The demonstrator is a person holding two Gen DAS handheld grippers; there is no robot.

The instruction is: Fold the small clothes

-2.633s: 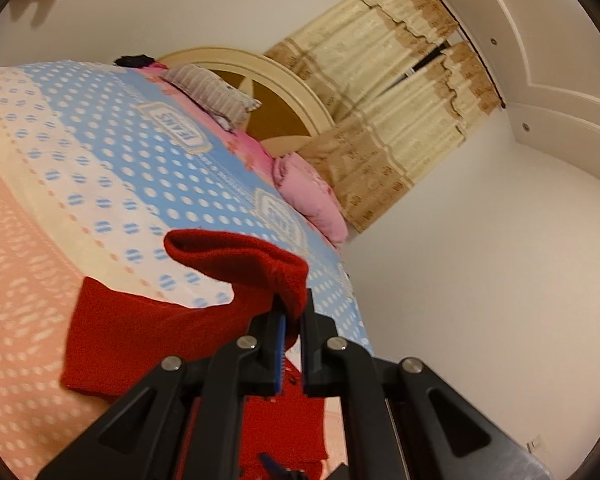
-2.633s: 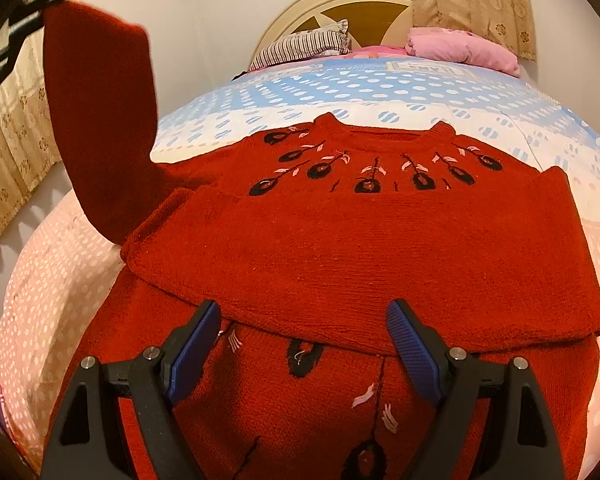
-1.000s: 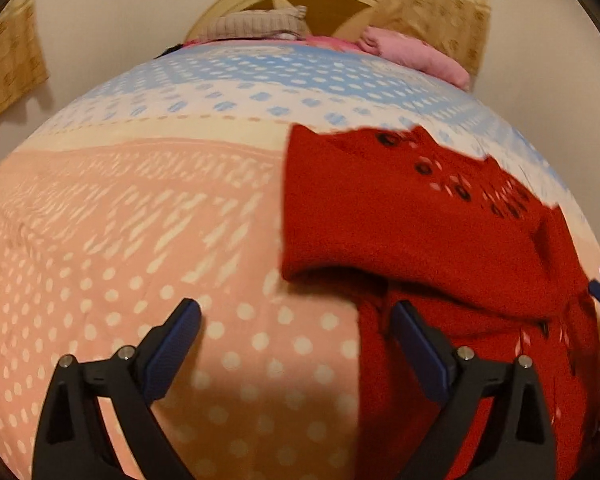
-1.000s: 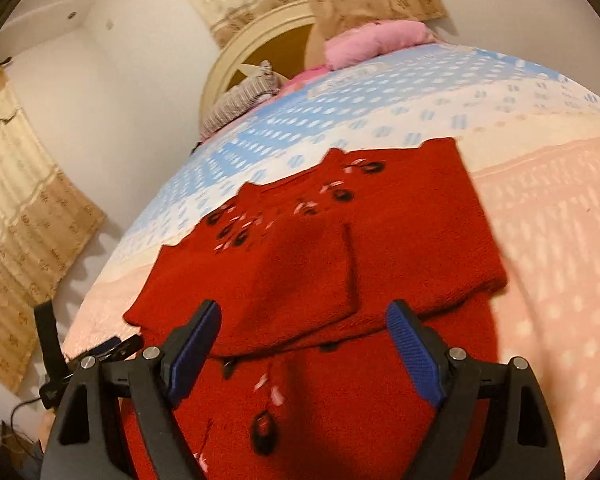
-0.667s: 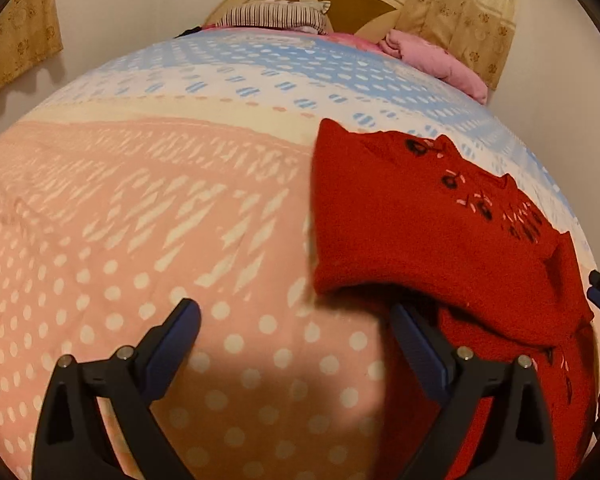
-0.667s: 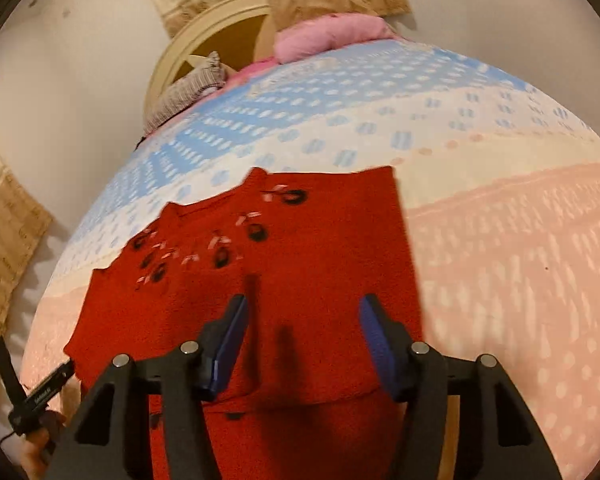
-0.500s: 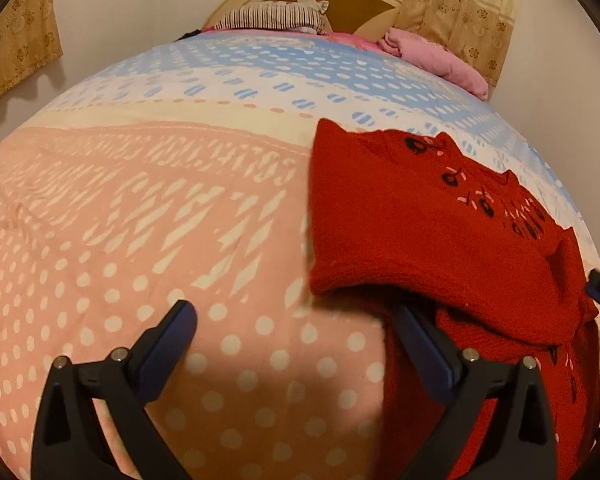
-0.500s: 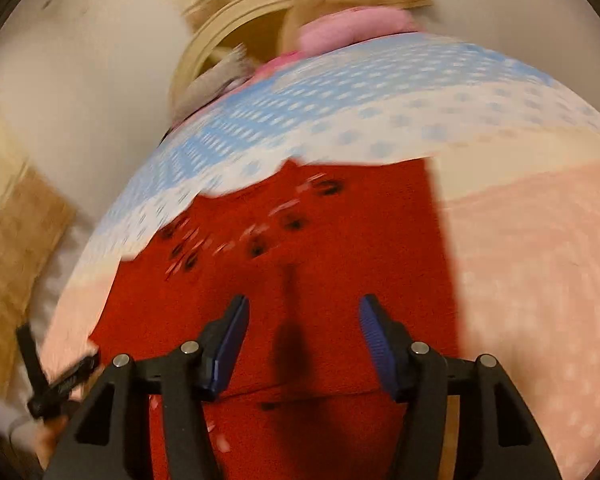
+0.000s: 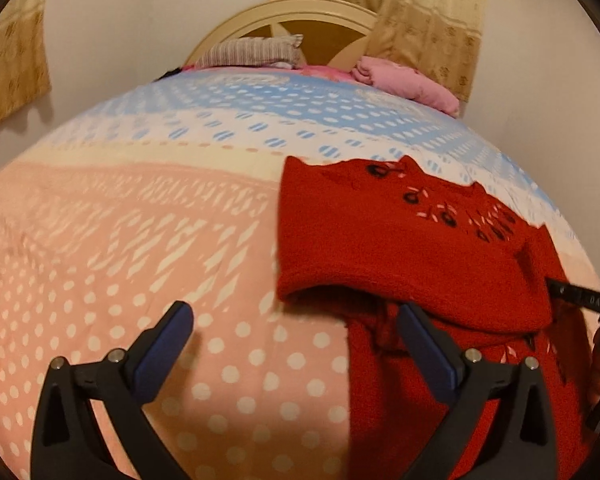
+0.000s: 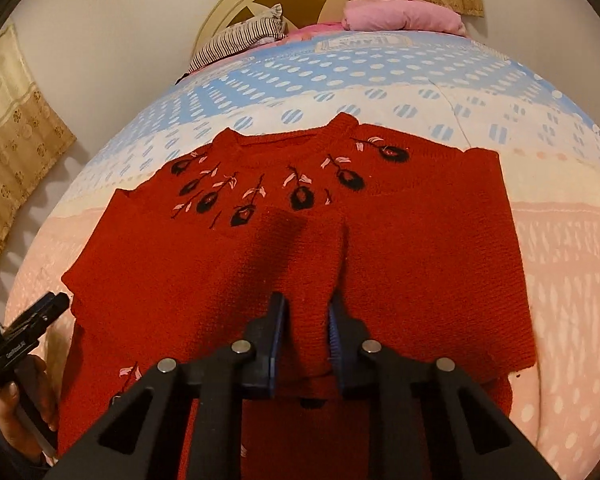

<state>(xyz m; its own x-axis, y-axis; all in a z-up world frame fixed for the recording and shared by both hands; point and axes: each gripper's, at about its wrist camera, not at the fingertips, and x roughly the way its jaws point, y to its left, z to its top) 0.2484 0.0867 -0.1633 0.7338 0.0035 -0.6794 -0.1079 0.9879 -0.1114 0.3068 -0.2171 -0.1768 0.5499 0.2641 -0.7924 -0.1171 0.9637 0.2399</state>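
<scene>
A red knit sweater with black and pink flowers lies face up on the bed, both sleeves folded across its chest. My right gripper sits low over the middle, where the sleeve ends meet. Its jaws are closing, and a ridge of red knit is pinched between the pads. In the left wrist view the sweater lies to the right. My left gripper hangs open above the bedspread at the sweater's left edge, its right finger over the folded sleeve's hem. Nothing is between its fingers.
The bedspread is dotted pink near me and blue farther off. A striped pillow and a pink bundle lie by the cream headboard. A hand holding the left gripper shows at the lower left.
The left gripper let go of the raised sleeve, which now lies folded across the chest, and it opened wide. The right jaws narrowed from wide apart onto the knit at the sweater's middle.
</scene>
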